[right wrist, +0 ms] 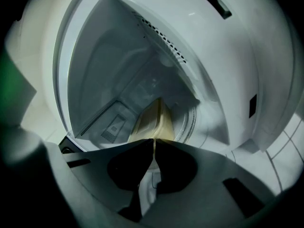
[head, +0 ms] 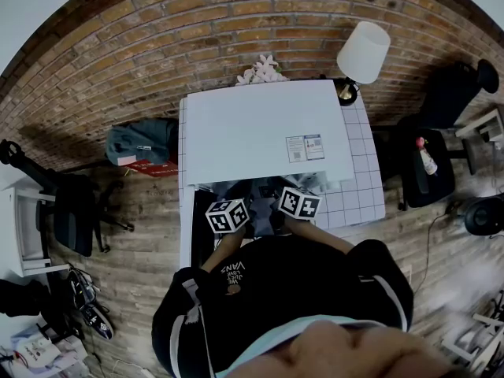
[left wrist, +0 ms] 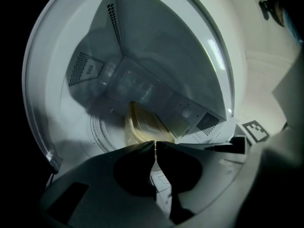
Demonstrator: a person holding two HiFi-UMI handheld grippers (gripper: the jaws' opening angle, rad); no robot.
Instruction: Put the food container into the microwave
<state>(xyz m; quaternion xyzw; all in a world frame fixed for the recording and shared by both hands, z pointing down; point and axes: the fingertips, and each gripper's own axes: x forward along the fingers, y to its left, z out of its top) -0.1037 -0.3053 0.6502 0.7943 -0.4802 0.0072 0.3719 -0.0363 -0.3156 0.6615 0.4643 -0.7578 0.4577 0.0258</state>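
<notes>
Closest to me, the left tool (left wrist: 155, 145) has its jaws pinched almost together, with only a pale sliver of rim between the tips. The right tool (right wrist: 154, 142) does the same from the other side. Both are clamped on the thin lip of the food container (left wrist: 145, 127), a shallow, yellowish, see-through tub.

I judge it light and fairly stiff, but that lip is slick plastic and could flex or slip out of a narrow pinch. Opposite edges of the rim, as held now, look like the right place to grip, keeping it level in case something is inside.

The tub is already inside the microwave (head: 260, 132), above the ring of the turntable (left wrist: 102, 132). I cannot tell whether its base is resting there or hanging just clear, because the tool bodies block the underside in both gripper views. Its contents and lid are too dim to make out.

Further in, the vent grilles (left wrist: 85, 69) mark the back corner. From above, the microwave's white top hides the cavity and the jaw tips, and only the left marker cube (head: 227, 215) and the right one (head: 299, 204) show. Beyond are the tiled desk (head: 364, 189), a lamp (head: 364, 52) and the brick wall (head: 157, 46).
</notes>
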